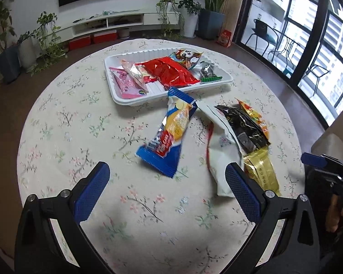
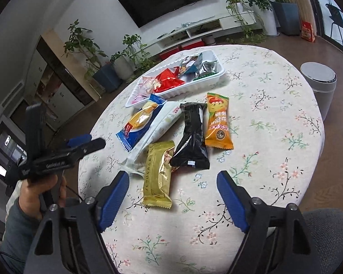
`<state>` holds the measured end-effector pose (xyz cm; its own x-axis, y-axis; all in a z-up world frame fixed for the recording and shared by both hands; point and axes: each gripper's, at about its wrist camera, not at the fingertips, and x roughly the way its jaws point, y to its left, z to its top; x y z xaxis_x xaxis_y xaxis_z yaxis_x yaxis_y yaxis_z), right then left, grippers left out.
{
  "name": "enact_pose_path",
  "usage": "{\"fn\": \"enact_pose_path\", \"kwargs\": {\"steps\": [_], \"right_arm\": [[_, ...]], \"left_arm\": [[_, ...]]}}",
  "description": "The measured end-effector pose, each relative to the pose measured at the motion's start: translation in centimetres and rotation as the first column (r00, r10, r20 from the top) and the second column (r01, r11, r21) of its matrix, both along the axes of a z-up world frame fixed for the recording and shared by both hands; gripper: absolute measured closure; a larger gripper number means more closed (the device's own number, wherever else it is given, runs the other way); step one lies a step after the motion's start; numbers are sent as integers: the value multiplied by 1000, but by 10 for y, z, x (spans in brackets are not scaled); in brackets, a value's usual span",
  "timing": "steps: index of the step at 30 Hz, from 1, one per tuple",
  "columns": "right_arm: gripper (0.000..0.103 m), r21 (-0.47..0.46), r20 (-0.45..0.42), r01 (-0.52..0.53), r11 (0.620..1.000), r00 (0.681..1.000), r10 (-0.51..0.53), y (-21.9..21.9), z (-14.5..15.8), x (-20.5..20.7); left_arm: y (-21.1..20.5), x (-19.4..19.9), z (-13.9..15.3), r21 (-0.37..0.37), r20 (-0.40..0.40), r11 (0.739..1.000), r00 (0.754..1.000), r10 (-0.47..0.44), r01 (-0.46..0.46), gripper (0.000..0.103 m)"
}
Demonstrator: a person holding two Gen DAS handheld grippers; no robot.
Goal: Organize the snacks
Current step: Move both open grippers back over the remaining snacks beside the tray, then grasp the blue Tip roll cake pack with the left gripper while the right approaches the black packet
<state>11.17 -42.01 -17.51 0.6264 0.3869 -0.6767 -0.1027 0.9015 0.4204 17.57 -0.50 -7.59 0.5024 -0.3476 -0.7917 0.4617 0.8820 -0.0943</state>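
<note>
A white tray [image 1: 125,98] at the table's far side holds a red packet [image 1: 171,73], pink packets [image 1: 128,84], a panda packet [image 1: 187,57] and a dark packet [image 1: 208,72]. Loose on the floral cloth lie a blue packet [image 1: 169,132], a white packet [image 1: 219,150], a black packet [image 2: 193,134], a gold packet [image 2: 159,173] and an orange packet [image 2: 217,121]. My left gripper [image 1: 167,178] is open and empty, just short of the blue packet. My right gripper [image 2: 172,185] is open and empty, its fingers either side of the gold packet's near end.
The round table's edge [image 2: 317,123] drops off on the right, with a grey bin [image 2: 320,84] on the floor beyond it. Potted plants [image 1: 45,38] and a low TV cabinet [image 1: 107,22] stand behind the table. The left gripper shows in the right wrist view [image 2: 80,146].
</note>
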Motion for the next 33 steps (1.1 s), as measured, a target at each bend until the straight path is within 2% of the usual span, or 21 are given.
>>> {"fn": "enact_pose_path", "kwargs": {"steps": [4, 8, 9, 11, 15, 18, 24, 26, 27, 29, 33], "right_arm": [[21, -9, -6, -8, 1000, 1000, 8, 3, -3, -1], [21, -15, -11, -16, 1000, 1000, 16, 6, -4, 1], [21, -22, -11, -18, 1000, 1000, 17, 6, -4, 1], [22, -28, -8, -22, 999, 1000, 22, 7, -4, 2], [22, -21, -19, -24, 999, 1000, 24, 6, -6, 5], [22, -17, -23, -29, 999, 999, 28, 6, -8, 9], [24, -14, -29, -44, 999, 999, 44, 8, -9, 11], [26, -13, -28, -44, 999, 999, 44, 8, -8, 11], [27, -15, -25, -45, 999, 999, 44, 9, -8, 11], [28, -22, -19, -49, 999, 999, 49, 10, -6, 11], [31, -41, -12, -50, 998, 999, 49, 8, -4, 13]], "left_arm": [[-19, 29, -3, 83, -16, 995, 998, -59, 60, 1], [-46, 57, -17, 208, -28, 971, 993, -117, 120, 2], [-52, 62, -20, 230, -35, 964, 991, -128, 132, 4], [-60, 74, -28, 266, -58, 953, 989, -138, 148, 15], [-69, 93, -46, 315, -109, 934, 984, -141, 168, 16], [-73, 104, -59, 346, -150, 919, 978, -145, 189, 23], [-75, 113, -63, 333, -178, 918, 970, -165, 217, 37], [-78, 112, -62, 308, -203, 920, 962, -185, 242, 62], [-81, 110, -61, 301, -210, 918, 957, -199, 257, 69], [-83, 107, -61, 319, -199, 911, 958, -206, 262, 72], [-77, 108, -60, 283, -213, 923, 955, -205, 261, 76]]}}
